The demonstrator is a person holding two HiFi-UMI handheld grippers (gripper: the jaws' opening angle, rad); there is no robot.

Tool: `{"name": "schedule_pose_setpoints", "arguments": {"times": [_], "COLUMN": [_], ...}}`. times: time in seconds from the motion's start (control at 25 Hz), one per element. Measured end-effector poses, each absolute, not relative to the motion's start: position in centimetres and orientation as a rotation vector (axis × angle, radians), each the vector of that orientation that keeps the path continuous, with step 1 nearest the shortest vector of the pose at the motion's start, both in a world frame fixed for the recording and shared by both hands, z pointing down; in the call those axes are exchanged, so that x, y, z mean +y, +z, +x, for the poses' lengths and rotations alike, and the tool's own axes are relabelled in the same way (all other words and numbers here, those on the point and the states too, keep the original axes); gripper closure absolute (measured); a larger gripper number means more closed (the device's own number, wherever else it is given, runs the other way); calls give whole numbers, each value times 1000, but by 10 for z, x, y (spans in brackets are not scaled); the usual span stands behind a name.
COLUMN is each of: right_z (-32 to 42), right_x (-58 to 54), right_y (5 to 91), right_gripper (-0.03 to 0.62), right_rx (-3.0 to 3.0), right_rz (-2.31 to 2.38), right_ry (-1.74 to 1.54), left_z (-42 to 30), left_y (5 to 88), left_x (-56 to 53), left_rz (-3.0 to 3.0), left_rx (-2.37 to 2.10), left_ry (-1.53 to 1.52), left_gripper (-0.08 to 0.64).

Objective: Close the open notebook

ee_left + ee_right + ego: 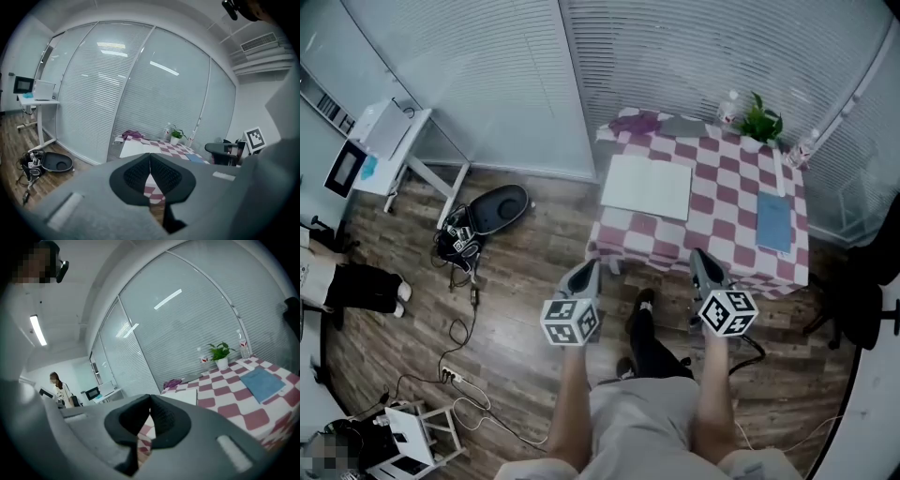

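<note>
Room: wood-plank floor (525, 309), curved glass wall with closed white slat blinds (487, 75) behind everything.
Table: small table (712, 202) under a pink-and-white checked cloth, straight ahead of you.
On table: flat blue book (774, 222) at the right side. Potted plant (759, 122) on the far edge, with a clear bottle (728, 106) to its left and a second bottle (803, 148) to its right. Crumpled purple cloth (635, 122) at the far left corner.
Floor clutter: black oval dish-shaped unit (499, 208) left of the table, cable tangle (459, 248) beside it, white desk (389, 131) further left, black chair (862, 291) right of the table.
In the way: the table's near edge and its hanging cloth sit between your grippers and the notebook.
Notebook: open notebook (647, 186) lies flat on the table's left half, white pages up, rectangular, crease down the middle.
Left: your left gripper (586, 269) is over the floor just short of the table's near-left corner, with the notebook ahead and apart from it. Fingers are pressed together with nothing between them.
Right: your right gripper (701, 258) is at the table's near edge, with the notebook ahead to its left, well apart. Fingers are together and empty.
Fingers: black dimpled rubber pads (136, 176) set in smooth grey shells.
</note>
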State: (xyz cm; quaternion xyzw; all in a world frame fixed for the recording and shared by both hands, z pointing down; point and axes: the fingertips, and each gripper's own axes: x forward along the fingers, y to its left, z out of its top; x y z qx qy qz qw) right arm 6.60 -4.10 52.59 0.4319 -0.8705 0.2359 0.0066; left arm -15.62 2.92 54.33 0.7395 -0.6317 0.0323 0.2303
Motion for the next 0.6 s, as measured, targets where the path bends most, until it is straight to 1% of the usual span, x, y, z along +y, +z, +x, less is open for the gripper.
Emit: {"name": "schedule_pose_setpoints", "arguments": {"times": [0.2,0.32,0.6], "right_z": [46,37,6], "right_x": [-148,-199,-260], "right_y": [525,539,596], "right_gripper": [592,592,592], "right_rx": [-2713,-2661,-2625], "right_rz": [1240,1189,1047], "right_ry": [611,602,640], "left_z": [-182,-193,-193], "left_y": [541,549,604], "left_x": [-64,-111,-178], "left_rz": [2029,2018,1979], "left_rx": [-1770,-1776,-1673], "left_ry": [138,161,222], "left_gripper": [552,552,551]}}
